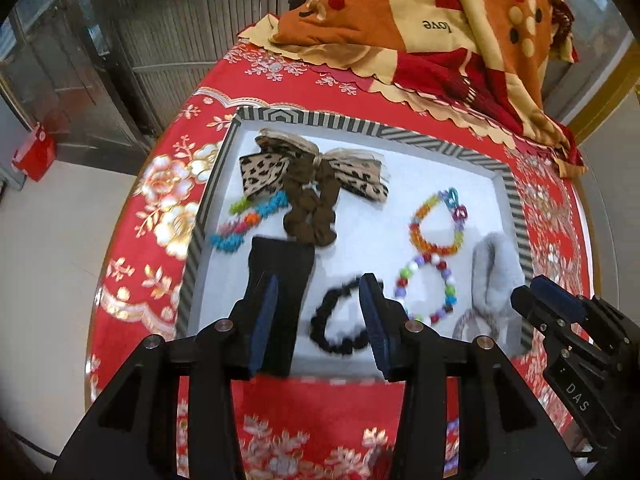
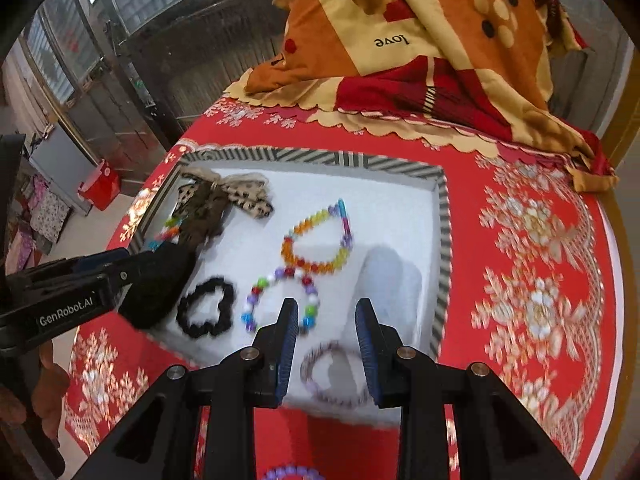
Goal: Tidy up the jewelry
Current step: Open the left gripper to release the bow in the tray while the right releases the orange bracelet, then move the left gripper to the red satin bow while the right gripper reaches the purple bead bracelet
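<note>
A tray with a striped rim (image 1: 312, 118) (image 2: 320, 158) and a white floor lies on the red cloth. It holds a leopard bow (image 1: 312, 168) (image 2: 228, 196), a brown scrunchie (image 1: 310, 216), an orange bead bracelet (image 1: 436, 224) (image 2: 316, 240), a mixed bead bracelet (image 1: 424, 288) (image 2: 280, 296), a black scrunchie (image 1: 340, 324) (image 2: 206, 308), a grey fluffy piece (image 1: 496, 276) (image 2: 388, 284) and a thin speckled ring (image 2: 332, 376). My left gripper (image 1: 320, 320) (image 2: 120, 268) hangs open above the black scrunchie. My right gripper (image 2: 328, 344) (image 1: 536, 300) stands open over the speckled ring, holding nothing.
A black fuzzy piece (image 1: 280, 276) (image 2: 160, 284) lies at the tray's near left, behind my left finger. A colourful beaded band (image 1: 248, 220) sits by the left rim. A folded orange blanket (image 1: 420, 20) (image 2: 420, 40) covers the far edge. Purple beads (image 2: 288, 472) lie outside the tray.
</note>
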### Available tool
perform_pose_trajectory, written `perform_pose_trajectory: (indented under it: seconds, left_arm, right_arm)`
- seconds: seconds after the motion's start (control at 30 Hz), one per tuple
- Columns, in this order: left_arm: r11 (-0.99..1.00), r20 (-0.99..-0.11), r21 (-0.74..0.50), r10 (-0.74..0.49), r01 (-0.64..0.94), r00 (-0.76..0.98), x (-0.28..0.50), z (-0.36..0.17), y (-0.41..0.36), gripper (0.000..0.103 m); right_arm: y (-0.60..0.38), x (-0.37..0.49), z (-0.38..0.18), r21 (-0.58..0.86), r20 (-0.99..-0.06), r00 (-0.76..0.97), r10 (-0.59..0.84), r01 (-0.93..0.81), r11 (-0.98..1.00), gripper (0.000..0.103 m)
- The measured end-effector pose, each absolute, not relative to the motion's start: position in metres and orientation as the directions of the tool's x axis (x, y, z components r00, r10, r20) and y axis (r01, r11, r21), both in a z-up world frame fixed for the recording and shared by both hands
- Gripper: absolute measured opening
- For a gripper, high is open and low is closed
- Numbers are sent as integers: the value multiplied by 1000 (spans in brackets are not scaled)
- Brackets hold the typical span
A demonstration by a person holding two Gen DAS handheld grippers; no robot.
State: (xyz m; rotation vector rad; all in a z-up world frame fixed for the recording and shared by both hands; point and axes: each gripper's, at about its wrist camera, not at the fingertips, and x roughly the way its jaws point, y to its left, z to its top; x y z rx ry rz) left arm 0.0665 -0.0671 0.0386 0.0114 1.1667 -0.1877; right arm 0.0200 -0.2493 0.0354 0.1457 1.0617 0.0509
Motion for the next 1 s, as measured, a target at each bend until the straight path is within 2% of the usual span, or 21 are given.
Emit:
perform_pose_trajectory:
  seconds: [0.7,1.0]
  left_arm:
    - [981,-929,-117,-162,154,333,-53,38,-66,42]
    - [980,-932,-127,-171,155,319,-85,35,-67,53]
  right_arm:
    - [-257,-84,28,142,-880,462,110,34,989,29]
    - [-256,-111,28,135,-883,455,114,14,991,34]
